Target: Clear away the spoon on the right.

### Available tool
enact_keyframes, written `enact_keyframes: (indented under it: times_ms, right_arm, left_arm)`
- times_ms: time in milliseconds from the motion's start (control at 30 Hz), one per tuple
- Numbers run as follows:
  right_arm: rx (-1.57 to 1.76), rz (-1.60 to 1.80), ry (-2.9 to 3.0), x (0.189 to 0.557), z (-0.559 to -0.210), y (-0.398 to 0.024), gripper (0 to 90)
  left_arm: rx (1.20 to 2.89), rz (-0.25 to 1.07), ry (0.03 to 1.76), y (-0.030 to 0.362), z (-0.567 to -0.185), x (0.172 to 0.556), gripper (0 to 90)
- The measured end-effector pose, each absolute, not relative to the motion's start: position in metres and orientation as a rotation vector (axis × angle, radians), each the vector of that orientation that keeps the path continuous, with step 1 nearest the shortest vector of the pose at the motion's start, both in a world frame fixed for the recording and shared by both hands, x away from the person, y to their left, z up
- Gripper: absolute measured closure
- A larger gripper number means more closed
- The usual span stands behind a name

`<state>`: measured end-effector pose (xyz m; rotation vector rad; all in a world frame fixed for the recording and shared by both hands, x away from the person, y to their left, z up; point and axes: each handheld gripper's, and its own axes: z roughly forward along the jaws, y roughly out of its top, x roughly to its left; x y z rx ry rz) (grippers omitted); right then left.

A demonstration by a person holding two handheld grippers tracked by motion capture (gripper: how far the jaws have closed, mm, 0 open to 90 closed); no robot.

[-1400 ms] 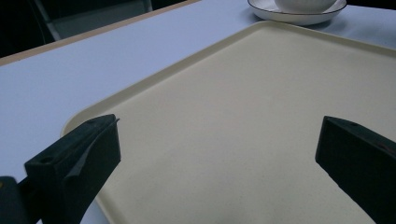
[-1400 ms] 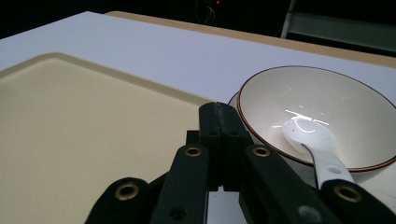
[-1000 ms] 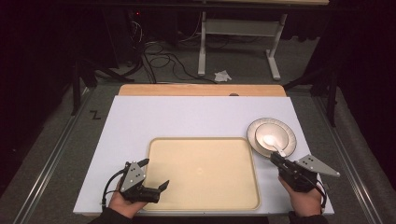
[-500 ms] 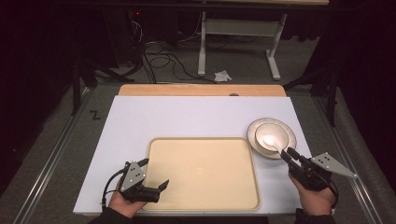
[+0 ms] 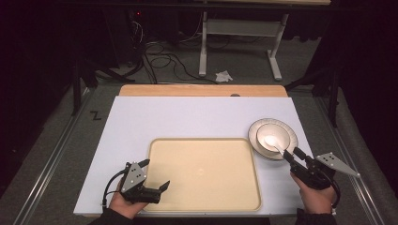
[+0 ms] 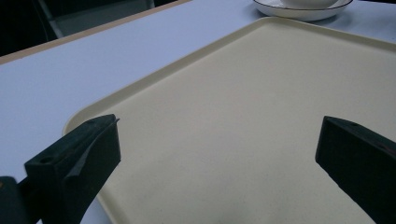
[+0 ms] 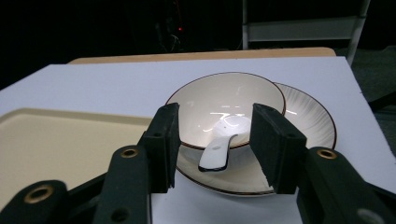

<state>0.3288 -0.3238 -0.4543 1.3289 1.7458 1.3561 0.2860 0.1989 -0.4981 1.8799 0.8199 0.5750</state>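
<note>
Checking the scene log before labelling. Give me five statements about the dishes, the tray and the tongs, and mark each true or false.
1. The bowl sits on the plate. True.
2. A white spoon lies in the bowl, its handle over the rim. True.
3. The right tongs are shut on the spoon. False: the jaws stand open on either side of its handle.
4. The tray holds the plate. False: the tray is bare; the plate stands on the white table beside it.
5. The left tongs are open at the tray's near left corner. True.
</note>
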Motion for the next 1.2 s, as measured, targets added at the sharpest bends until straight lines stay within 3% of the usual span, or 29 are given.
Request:
enact_keyframes:
  times_ms: [200,433,767,967,1200]
  right_arm:
    - [1.444,1.418,1.720,0.336,-0.464,-0.325,42.7]
    - [1.535,1.457,1.706,0.344,-0.472,-0.326,39.5]
    - [1.660,1.536,1.641,0.349,-0.480,-0.326,45.5]
    - [1.678,1.535,1.642,0.350,-0.481,-0.325,57.1]
    - [1.708,1.561,1.636,0.351,-0.484,-0.327,61.8]
  left_arm:
    - [1.885,0.572,0.819,0.198,-0.499,0.286,0.7]
    - [1.889,0.569,0.820,0.198,-0.499,0.286,0.7]
    - [1.889,0.570,0.820,0.198,-0.499,0.287,0.7]
    - [1.889,0.571,0.818,0.198,-0.499,0.287,0.8]
    - [1.889,0.571,0.816,0.198,-0.499,0.286,0.8]
